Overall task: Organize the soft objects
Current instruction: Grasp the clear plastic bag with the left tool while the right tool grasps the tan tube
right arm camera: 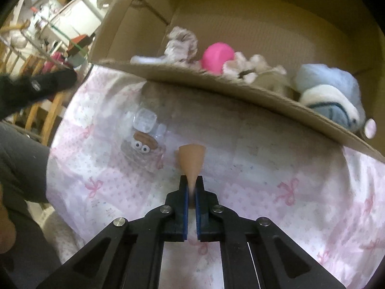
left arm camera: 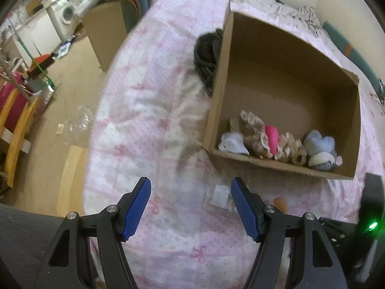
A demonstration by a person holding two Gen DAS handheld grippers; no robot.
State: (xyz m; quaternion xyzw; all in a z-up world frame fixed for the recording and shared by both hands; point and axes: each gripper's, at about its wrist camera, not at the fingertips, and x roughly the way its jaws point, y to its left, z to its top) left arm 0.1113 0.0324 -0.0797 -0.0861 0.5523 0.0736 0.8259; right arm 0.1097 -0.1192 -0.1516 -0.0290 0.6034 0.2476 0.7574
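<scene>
Tan cone-shaped soft piece (right arm camera: 191, 166) lying on the bed quilt (right arm camera: 264, 168) just short of the cardboard box (right arm camera: 240, 91), narrow end pointing back into the right claw (right arm camera: 191, 187), which is pinching that tip, wide end aiming at the box wall. Left claw (left arm camera: 190, 207) hanging spread w/ nothing between pads, further off to the side. Box w/ plush toys (right arm camera: 329, 91) sitting dead ahead along the cone's long axis, so right hand looks better placed to lift it over the wall.

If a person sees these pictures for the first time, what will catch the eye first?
Probably the open cardboard box on the pink-bow bedspread, with soft toys lined along its near wall, a bright pink one among them. Next, the right gripper shut on a small tan cone-shaped piece in front of the box.
</scene>
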